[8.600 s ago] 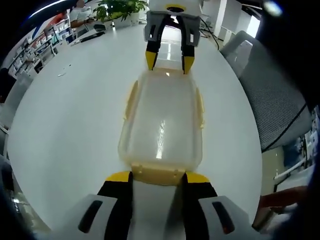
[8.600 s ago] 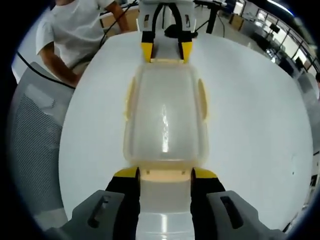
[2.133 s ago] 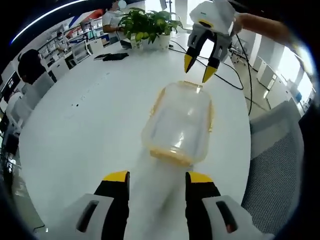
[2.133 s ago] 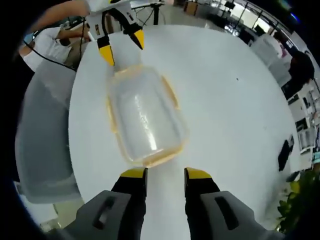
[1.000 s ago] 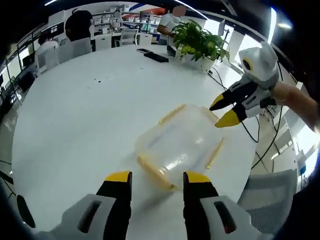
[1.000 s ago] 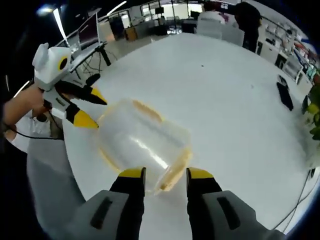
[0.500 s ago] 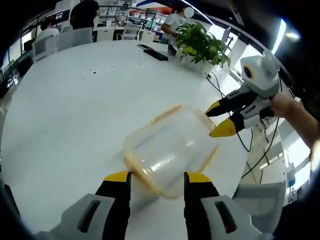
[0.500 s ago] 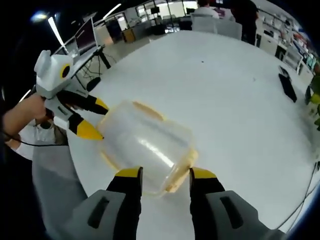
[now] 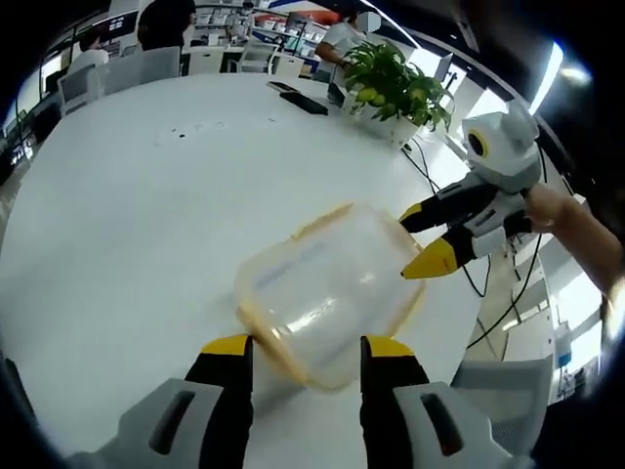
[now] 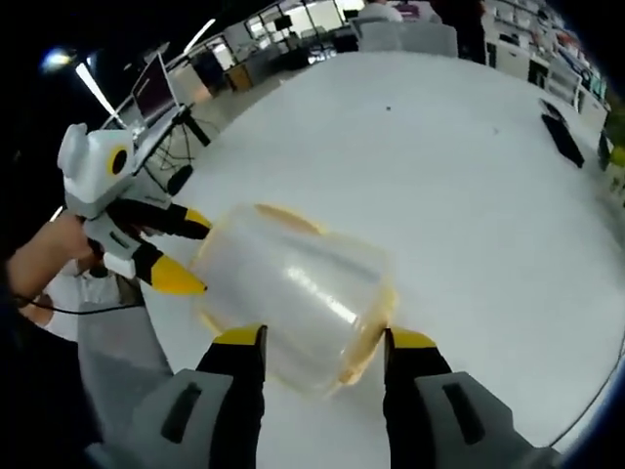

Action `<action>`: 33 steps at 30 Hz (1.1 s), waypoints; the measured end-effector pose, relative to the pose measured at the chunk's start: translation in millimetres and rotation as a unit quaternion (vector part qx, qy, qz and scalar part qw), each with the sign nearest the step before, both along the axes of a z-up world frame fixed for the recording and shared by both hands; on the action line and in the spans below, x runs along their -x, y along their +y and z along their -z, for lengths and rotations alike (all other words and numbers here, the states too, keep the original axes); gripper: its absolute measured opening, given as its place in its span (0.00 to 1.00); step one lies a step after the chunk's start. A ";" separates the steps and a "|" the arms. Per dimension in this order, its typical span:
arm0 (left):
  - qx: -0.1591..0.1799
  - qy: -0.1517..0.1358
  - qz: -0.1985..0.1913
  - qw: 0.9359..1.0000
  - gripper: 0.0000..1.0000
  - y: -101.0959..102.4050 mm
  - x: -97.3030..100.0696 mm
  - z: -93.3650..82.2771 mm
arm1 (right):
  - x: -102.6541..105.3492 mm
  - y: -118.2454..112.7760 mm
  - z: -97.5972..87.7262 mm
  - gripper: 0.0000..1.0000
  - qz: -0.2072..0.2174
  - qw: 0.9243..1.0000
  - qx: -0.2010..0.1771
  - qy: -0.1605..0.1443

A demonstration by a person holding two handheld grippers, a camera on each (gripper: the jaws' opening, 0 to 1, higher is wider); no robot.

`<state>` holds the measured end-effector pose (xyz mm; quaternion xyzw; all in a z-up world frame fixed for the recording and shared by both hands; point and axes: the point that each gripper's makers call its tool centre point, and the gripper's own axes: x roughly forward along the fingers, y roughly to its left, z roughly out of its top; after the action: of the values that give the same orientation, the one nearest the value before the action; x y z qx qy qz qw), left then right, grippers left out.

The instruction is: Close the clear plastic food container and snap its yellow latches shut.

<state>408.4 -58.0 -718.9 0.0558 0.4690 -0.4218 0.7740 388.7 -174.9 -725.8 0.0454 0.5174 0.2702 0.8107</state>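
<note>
In the left gripper view, the left gripper (image 9: 307,354) has its jaws spread, yellow tips on either side of the near end of the container (image 9: 327,290). Whether the tips touch the plastic cannot be told; the container's near rim sits between them and partly hides the gap. The container lies on the white table (image 9: 127,225), lid on, a yellow latch (image 9: 261,329) along its near-left edge. Whether that latch is snapped down is hard to make out. At the far right corner the right gripper (image 9: 424,239) comes in from the right, jaws apart, the lower yellow tip at the container's edge; a hand (image 9: 571,220) holds it. Beyond, a plant (image 9: 395,83) stands near the table's far edge, and a dark flat thing (image 9: 305,103) lies beside it.

In the right gripper view, the right gripper (image 10: 322,344) is likewise spread, the container (image 10: 293,293) blurred and reaching down between the tips, its near edge cut off behind them. The left gripper (image 10: 181,256) meets the container's left side with jaws parted. The table (image 10: 439,166) spreads beyond.
</note>
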 end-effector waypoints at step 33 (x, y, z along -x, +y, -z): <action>0.024 0.029 0.001 0.999 0.38 2.3 5.8 1.2 | -7.7 4.1 -2.2 0.53 0.028 0.999 -0.006 -0.027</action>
<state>402.6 -55.7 -720.2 0.0253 0.4809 -0.4352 0.7607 396.4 -170.9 -723.7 0.0576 0.4921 0.2515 0.8314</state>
